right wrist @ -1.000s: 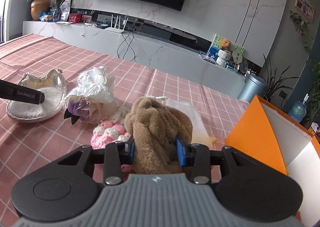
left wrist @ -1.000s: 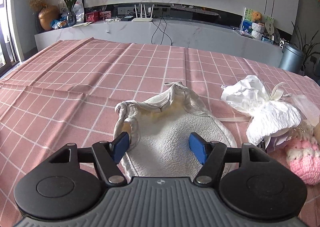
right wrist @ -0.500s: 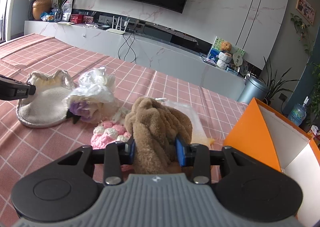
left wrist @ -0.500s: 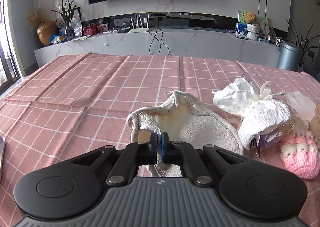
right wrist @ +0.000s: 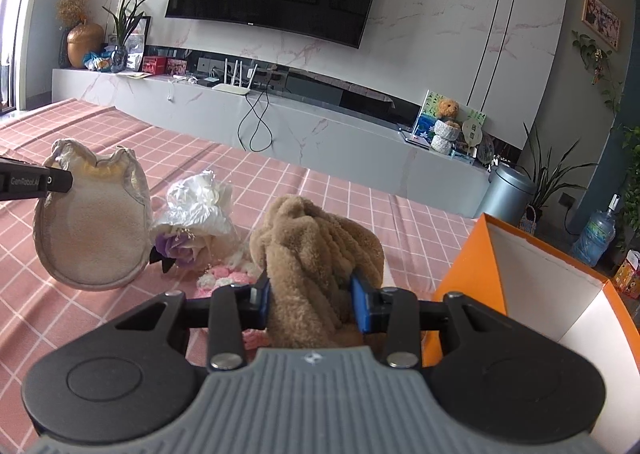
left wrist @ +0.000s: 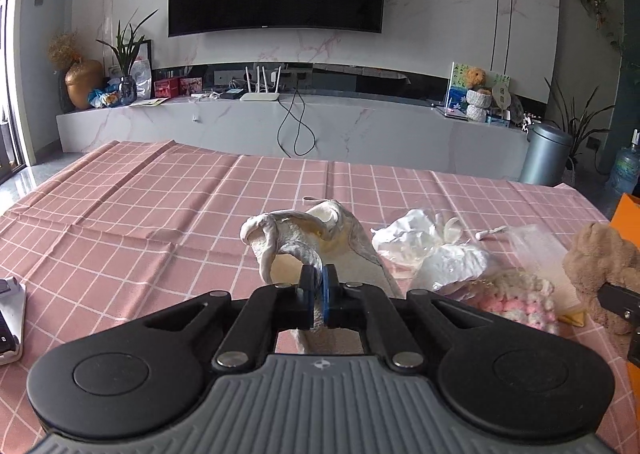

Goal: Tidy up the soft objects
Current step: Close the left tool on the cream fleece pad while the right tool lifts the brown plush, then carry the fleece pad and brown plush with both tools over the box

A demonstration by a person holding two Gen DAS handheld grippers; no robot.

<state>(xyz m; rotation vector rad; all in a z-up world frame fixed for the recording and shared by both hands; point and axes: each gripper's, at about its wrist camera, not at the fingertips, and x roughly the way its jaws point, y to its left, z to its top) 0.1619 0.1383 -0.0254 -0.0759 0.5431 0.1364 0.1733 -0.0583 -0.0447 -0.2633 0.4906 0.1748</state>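
Observation:
My left gripper (left wrist: 319, 288) is shut on the edge of a cream fleece pouch (left wrist: 308, 238), which hangs lifted off the pink checked tablecloth (left wrist: 160, 213). From the right wrist view that pouch (right wrist: 94, 225) dangles from the left gripper's fingers (right wrist: 36, 183) at the far left. A brown plush toy (right wrist: 316, 254) is squeezed between the blue pads of my right gripper (right wrist: 310, 300), raised a little above the cloth. That same plush toy (left wrist: 604, 266) appears at the right edge of the left wrist view.
A white wrapped bouquet with purple flowers (right wrist: 196, 221) and a pink-and-white crochet piece (right wrist: 228, 278) lie between the two grippers. An open orange box (right wrist: 520, 278) stands at the right. A clear plastic bag (left wrist: 536, 246) lies behind the plush. A white device (left wrist: 10, 314) sits at the left edge.
The left gripper's jaws shut on the cream pouch's edge and lifted it off the cloth. The right gripper rose slightly with the brown plush still in its grip.

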